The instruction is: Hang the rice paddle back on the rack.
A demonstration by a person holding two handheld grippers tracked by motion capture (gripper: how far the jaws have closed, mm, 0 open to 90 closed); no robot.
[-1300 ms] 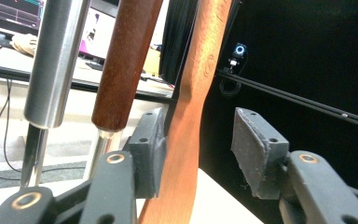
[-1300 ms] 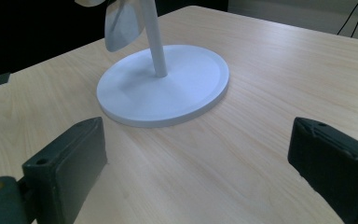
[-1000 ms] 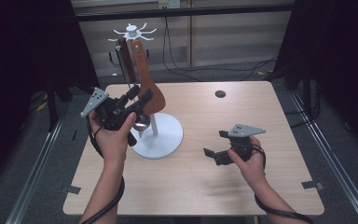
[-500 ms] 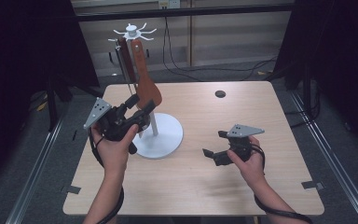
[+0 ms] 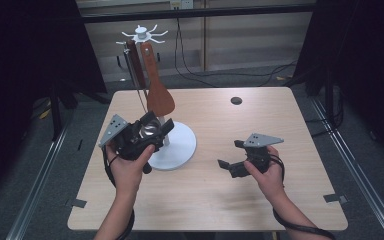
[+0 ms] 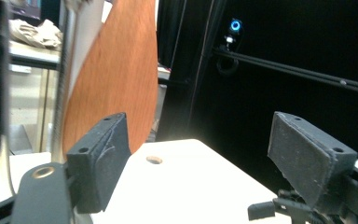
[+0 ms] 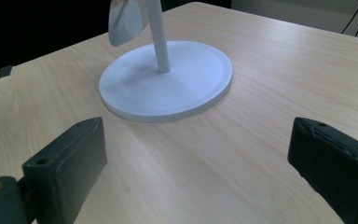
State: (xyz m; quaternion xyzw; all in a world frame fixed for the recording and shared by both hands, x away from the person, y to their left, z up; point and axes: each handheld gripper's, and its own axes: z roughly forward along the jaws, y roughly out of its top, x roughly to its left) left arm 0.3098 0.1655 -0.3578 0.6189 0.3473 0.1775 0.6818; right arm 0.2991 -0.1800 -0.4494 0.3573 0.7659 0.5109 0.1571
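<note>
In the high view, a wooden spatula [image 5: 156,85] is hanging from the white utensil stand [image 5: 172,145] at the counter's [image 5: 280,120] far left, its long axis near vertical, handle up, broad blade pointing down. The left gripper [image 5: 161,129] is sitting just near of the blade; its jaws have just been opening, nothing between them. The right gripper [image 5: 229,158] is resting wide open, holding nothing, near right. The pale wood counter is standing amid dark curtains and floor cables.

In the left gripper view, the spatula's blade [image 6: 116,84] is hanging just beyond the left jaw, apart.

In the right gripper view, the open jaws are framing the stand's round base [image 7: 168,84].
</note>
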